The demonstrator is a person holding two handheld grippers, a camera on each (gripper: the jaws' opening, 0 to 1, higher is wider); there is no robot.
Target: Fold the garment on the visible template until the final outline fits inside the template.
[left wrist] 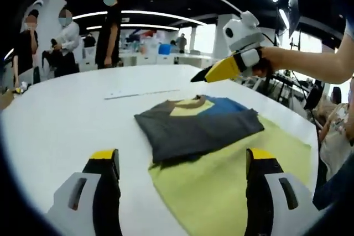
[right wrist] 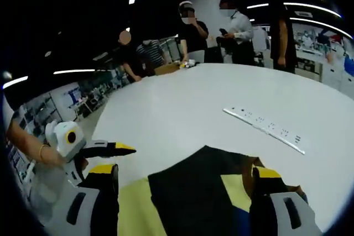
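Folded dark T-shirt on yellow template, soft and limp, best pinched at a folded edge; left gripper and right gripper both wide, empty.

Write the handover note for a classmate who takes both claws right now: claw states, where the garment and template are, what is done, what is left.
Left claw: open, holding nothing, hovering at the near edge of the folded garment.
Right claw: open, holding nothing, over the garment's far side.
Garment: dark grey, folded compact, lying partly on the yellow template on the white table; its far part overhangs the template's edge.
Done: folding looks largely finished.
Left: shift the garment fully inside the template outline, then check.
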